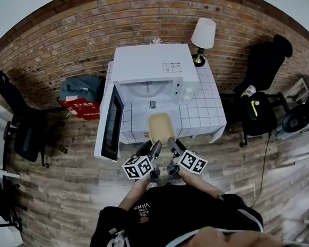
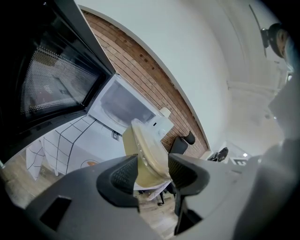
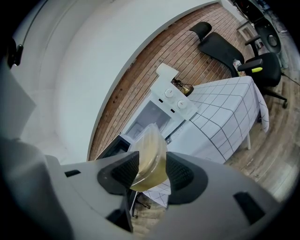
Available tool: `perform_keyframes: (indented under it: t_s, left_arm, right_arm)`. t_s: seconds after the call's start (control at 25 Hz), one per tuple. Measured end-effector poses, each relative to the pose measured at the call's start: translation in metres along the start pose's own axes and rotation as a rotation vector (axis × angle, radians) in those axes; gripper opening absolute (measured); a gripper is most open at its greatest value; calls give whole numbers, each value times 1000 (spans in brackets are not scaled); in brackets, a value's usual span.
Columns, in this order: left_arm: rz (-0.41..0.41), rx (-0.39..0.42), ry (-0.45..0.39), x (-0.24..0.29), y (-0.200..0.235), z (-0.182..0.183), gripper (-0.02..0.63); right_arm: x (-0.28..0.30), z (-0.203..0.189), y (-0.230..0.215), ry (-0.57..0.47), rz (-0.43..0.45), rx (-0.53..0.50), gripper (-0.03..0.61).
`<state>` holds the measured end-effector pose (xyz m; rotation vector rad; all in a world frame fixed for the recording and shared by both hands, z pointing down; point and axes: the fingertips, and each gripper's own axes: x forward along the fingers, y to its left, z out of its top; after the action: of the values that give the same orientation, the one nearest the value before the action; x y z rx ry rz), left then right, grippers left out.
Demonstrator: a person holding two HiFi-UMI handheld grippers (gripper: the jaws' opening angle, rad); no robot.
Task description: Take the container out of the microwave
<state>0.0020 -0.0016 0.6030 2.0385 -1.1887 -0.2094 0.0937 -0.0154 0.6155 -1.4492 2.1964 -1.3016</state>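
Note:
A yellowish plastic container (image 1: 161, 128) hangs in front of the white microwave (image 1: 149, 67), outside its chamber, over the front of the tiled table (image 1: 201, 111). My left gripper (image 1: 155, 148) is shut on the container's near left rim and my right gripper (image 1: 172, 146) on its near right rim. In the left gripper view the container (image 2: 147, 152) sits pinched between the dark pads (image 2: 123, 176). In the right gripper view the container (image 3: 150, 157) is likewise clamped between the pads (image 3: 180, 172). The microwave door (image 1: 111, 122) stands open to the left.
A white table lamp (image 1: 203, 36) stands at the table's back right. Black office chairs (image 1: 261, 93) stand at the right and another black chair (image 1: 21, 125) at the left. A bag and a red box (image 1: 82, 102) lie left of the microwave. The floor is wooden.

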Motion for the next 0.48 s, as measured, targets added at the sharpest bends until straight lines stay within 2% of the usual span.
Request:
perform_keyframes:
  t_s: [0.48]
  left_arm:
    - [29,-13,-2,-20,-5,-23,209]
  right_arm:
    - [-21,-19,-6,37,1,7,172]
